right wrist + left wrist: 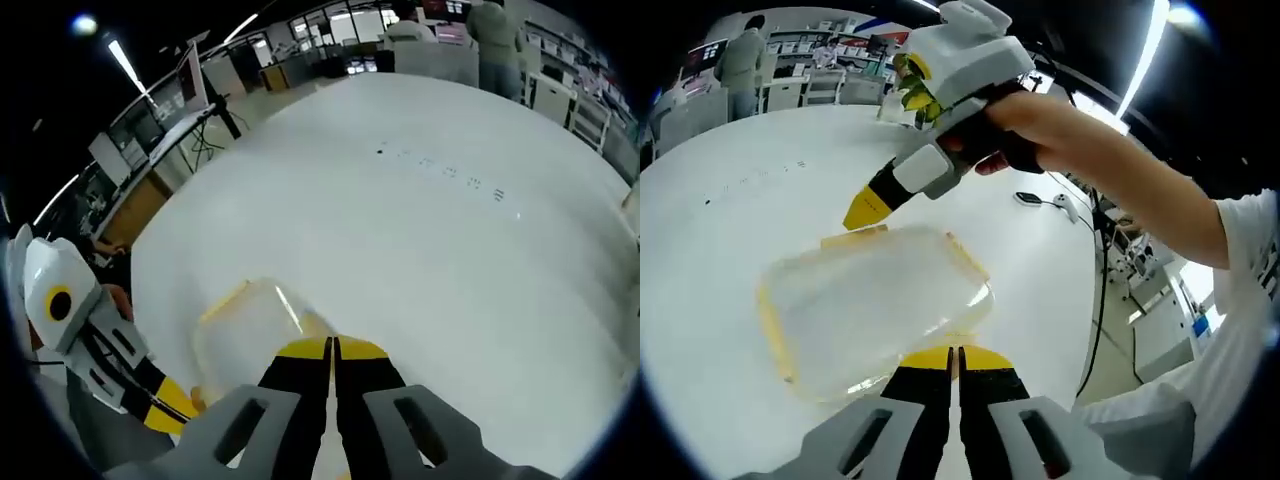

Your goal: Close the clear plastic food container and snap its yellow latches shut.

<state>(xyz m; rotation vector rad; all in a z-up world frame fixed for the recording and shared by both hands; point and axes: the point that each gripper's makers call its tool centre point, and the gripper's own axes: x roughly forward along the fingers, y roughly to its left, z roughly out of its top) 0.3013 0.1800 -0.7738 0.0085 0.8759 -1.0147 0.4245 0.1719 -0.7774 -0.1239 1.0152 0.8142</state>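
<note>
The clear plastic container [875, 305] lies flat on the white table [720, 230] with its lid on. Yellow latches show along its left side [770, 330], far end [853, 238] and right side [965, 258]. My left gripper [955, 352] is shut, its yellow tips at the container's near edge. The right gripper [865, 210], held by a hand [1040, 120], comes in from above with its yellow tip just over the far-end latch. In the right gripper view, the right gripper [332, 345] is shut above the container [250, 325], and the left gripper [100, 350] stands at the left.
Small dark marks [450, 172] dot the wide table. A black object with a cable [1040, 200] lies near the table's right edge. A person [740, 60] stands far off among desks and shelves. The holder's white sleeve [1240, 300] is at the right.
</note>
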